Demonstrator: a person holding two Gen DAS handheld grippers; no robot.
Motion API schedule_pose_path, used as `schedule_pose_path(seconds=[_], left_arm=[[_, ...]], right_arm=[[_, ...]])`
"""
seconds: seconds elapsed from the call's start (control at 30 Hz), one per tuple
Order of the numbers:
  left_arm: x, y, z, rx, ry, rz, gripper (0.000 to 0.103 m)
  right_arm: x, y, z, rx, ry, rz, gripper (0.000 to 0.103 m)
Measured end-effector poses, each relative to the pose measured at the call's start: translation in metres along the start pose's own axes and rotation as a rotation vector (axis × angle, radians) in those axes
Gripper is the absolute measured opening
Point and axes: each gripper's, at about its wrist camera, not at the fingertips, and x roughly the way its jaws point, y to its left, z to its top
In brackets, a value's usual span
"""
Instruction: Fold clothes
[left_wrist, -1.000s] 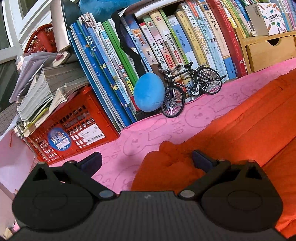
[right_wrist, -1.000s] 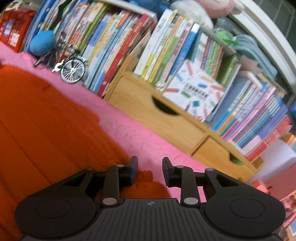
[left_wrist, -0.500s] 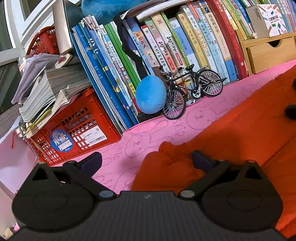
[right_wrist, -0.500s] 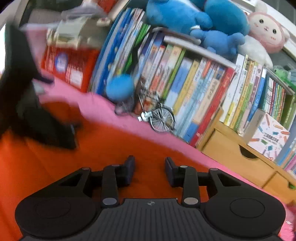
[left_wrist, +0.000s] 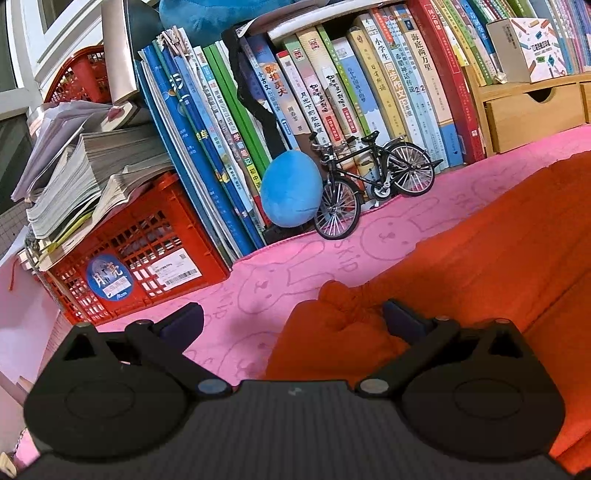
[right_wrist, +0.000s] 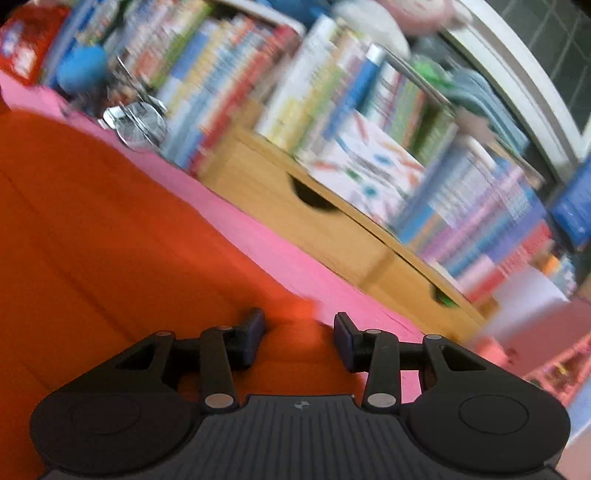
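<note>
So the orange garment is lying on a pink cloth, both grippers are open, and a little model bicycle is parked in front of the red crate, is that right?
Not quite. The model bicycle stands in front of the row of books, beside the blue plush ball, not the red crate, as the left wrist view shows. The rest holds: orange garment on the pink cloth, left gripper and right gripper with jaws open.

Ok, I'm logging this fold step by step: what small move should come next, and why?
Probably close the left hand-held gripper on the bunched corner of the orange fabric garment: its jaws stand wide open around that corner, gripping nothing. The right hand-held gripper is also open at an edge.
</note>
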Motion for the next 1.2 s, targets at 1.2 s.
schedule_pose_path(seconds=[1.2], left_arm=[[-0.163, 0.003, 0.003, -0.383, 0.109, -0.695, 0.1]], right_arm=[[-0.184, 0.065, -0.014, 0.622, -0.057, 0.475, 0.056]])
